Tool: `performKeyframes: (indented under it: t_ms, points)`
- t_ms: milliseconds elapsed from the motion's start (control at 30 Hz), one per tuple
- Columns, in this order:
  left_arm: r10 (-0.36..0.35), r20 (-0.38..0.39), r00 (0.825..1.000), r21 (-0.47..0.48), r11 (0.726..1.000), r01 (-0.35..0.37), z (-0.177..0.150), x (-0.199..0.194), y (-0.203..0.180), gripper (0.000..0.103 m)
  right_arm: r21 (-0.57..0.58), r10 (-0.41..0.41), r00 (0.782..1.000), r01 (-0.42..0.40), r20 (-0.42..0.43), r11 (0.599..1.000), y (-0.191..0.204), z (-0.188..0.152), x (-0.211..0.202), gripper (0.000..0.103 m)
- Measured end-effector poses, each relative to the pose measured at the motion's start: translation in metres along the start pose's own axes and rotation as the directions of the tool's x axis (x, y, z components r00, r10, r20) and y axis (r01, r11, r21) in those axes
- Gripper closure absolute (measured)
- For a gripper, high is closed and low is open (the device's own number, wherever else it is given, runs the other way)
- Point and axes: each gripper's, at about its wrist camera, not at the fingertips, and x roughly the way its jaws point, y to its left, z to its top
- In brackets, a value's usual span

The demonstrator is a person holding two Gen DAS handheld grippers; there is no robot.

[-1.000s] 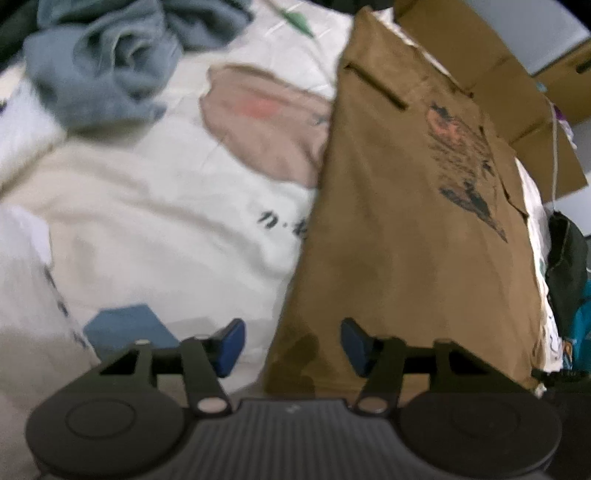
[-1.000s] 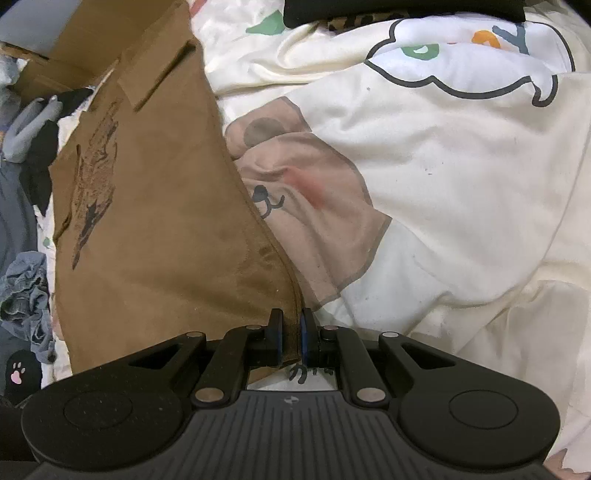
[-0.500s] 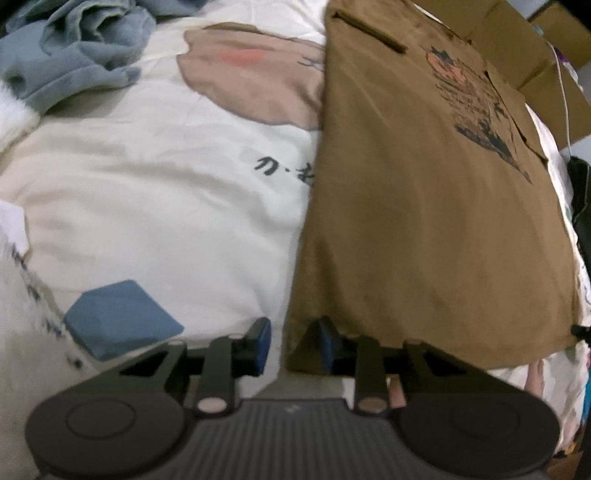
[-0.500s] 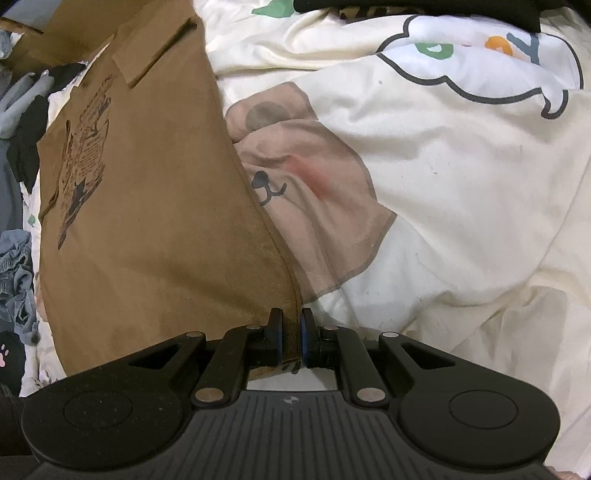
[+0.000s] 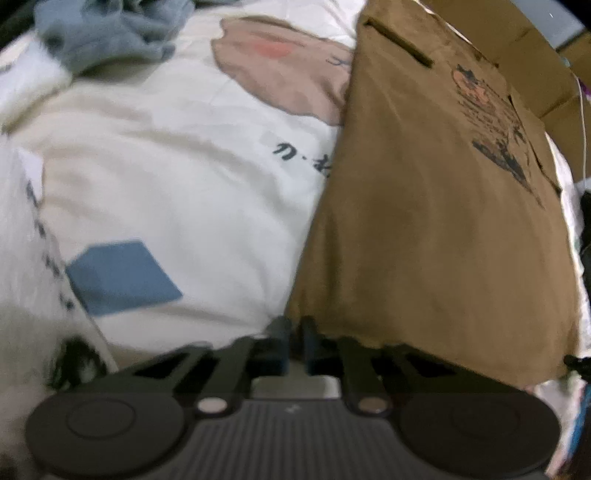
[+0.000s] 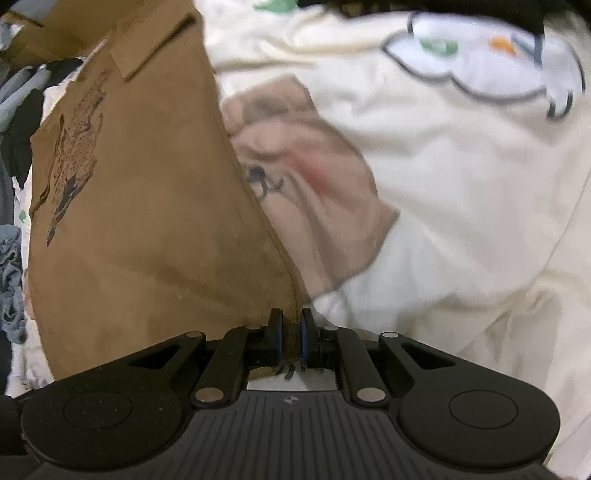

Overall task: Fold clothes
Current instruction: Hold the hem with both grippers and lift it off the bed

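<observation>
A brown T-shirt (image 5: 424, 221) with a dark chest print lies spread on a cream printed duvet (image 5: 184, 184). My left gripper (image 5: 294, 345) is at the shirt's near-left hem corner. Its jaws are closing to a narrow gap with the corner of the fabric between the pads, though blur hides the contact. In the right wrist view the same brown T-shirt (image 6: 147, 221) runs away to the upper left. My right gripper (image 6: 291, 336) is shut on a strip of its near edge, which stands up between the blue pads.
A heap of blue-grey clothes (image 5: 110, 33) lies at the far left of the duvet (image 6: 461, 203). Cardboard boxes (image 5: 517, 44) stand beyond the shirt. More dark and blue garments (image 6: 11, 277) lie off the bed's edge, left of the shirt.
My left gripper sank onto the shirt's hem corner and its jaws went from wide apart to almost together around it. The right gripper kept its hold and barely moved.
</observation>
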Motion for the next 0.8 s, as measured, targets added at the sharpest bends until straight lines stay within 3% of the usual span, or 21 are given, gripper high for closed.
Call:
performKeyframes:
  t_ms: [167, 333, 567, 800]
  points:
    - [-0.021, 0.031, 0.999, -0.009, 1.0, 0.021, 0.002, -0.025, -0.002, 0.099, -0.052, 0.006, 0.997, -0.002, 0.078, 0.999, 0.007, 0.0, -0.022, 0.096]
    - [-0.045, 0.067, 0.997, -0.027, 0.999, 0.047, 0.007, -0.053, -0.011, 0.099, -0.075, 0.033, 0.994, -0.026, 0.101, 0.997, 0.005, -0.001, -0.04, 0.096]
    - [-0.028, 0.078, 0.997, -0.006, 1.0, 0.029, 0.008, -0.074, -0.01, 0.099, -0.083, 0.039, 0.994, -0.031, 0.102, 0.996, 0.011, -0.011, -0.043, 0.097]
    - [0.005, 0.041, 0.999, 0.018, 1.0, -0.006, 0.014, -0.053, -0.005, 0.099, -0.072, 0.032, 0.996, -0.026, 0.083, 0.997, 0.009, -0.022, -0.035, 0.097]
